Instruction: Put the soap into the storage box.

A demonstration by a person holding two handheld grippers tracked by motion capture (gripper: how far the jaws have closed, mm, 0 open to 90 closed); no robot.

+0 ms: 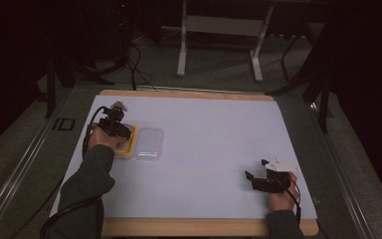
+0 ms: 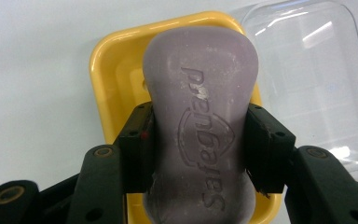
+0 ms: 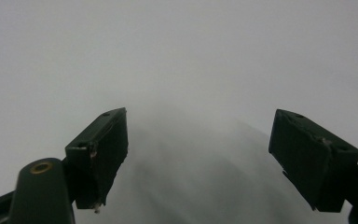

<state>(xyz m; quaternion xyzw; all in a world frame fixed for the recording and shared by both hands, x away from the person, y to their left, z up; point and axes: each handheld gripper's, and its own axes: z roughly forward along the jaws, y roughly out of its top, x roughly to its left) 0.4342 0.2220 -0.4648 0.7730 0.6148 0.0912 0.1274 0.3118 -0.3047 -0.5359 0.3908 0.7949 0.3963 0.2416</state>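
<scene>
Currently, the left gripper [image 2: 196,154] is clamped on a purple soap bar [image 2: 200,116], with one black pad pressed against each long side at the bar's narrowed waist. Directly beneath the jaws sits the yellow soap dish [image 2: 103,70]; the bar lies lengthwise over its basin, and whether it rests on the dish floor or hangs just above cannot be told. Beyond the far jaw, to the right in the left gripper view, the clear plastic lid [image 2: 317,84] lies flat on the white table surface [image 2: 32,93], just beside the dish rim. The right gripper [image 3: 198,154] rests well apart near the opposite table edge, jaws spread wide with nothing between them. Judged risks follow. First, the bar's rounded, smooth sides give the pads little purchase; a tilt of the hand during lifting or lowering could let the bar pivot or slide out. Second, the dish appears light and nothing steadies it, so sideways pressure from the jaws could shift it or tip its rim. Third, the lid lies close enough that a sideways movement of the gripper could push it away. Keeping the jaws level and moving vertically would reduce all three hazards.
</scene>
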